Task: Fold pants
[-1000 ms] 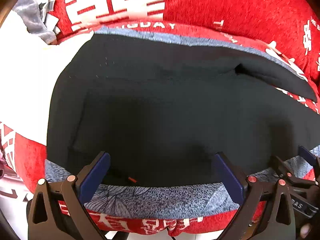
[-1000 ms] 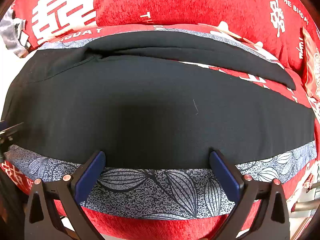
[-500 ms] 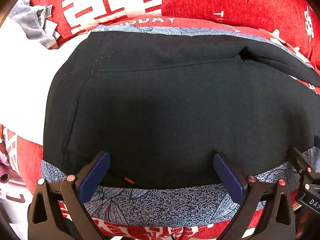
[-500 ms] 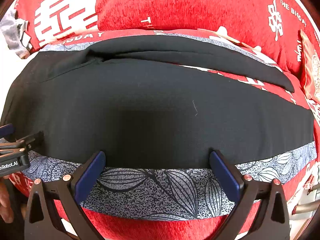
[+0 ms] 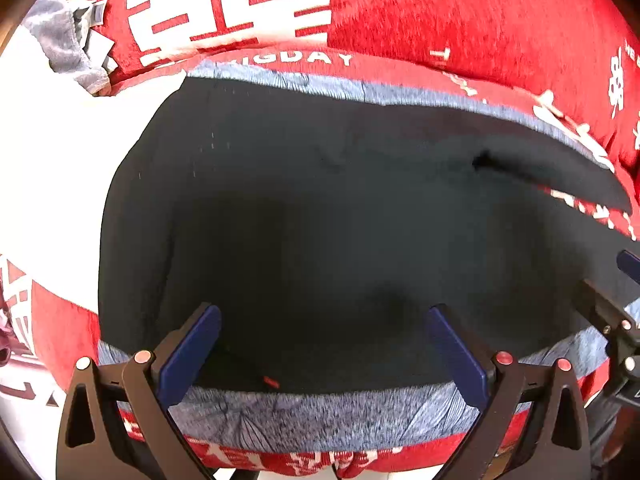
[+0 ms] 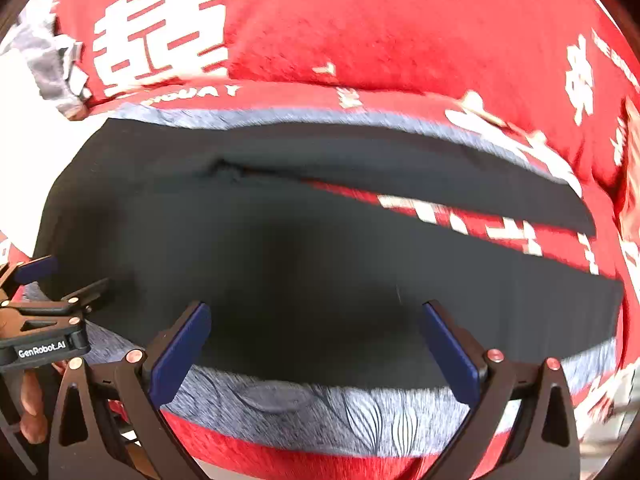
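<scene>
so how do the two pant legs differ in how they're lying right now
The near leg lies broad across the middle, its edge between the open right gripper's fingers; the far leg shows as a narrower strip behind it. They touch at the crotch, then splay apart rightward, with the red cover showing between them. Both are black and lie flat, unfolded.

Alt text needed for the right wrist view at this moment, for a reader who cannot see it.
Black pants lie spread flat on a red cover with white lettering, legs running right with a strip of red between them. The right gripper is open over the near edge; the left gripper shows at far left.
</scene>
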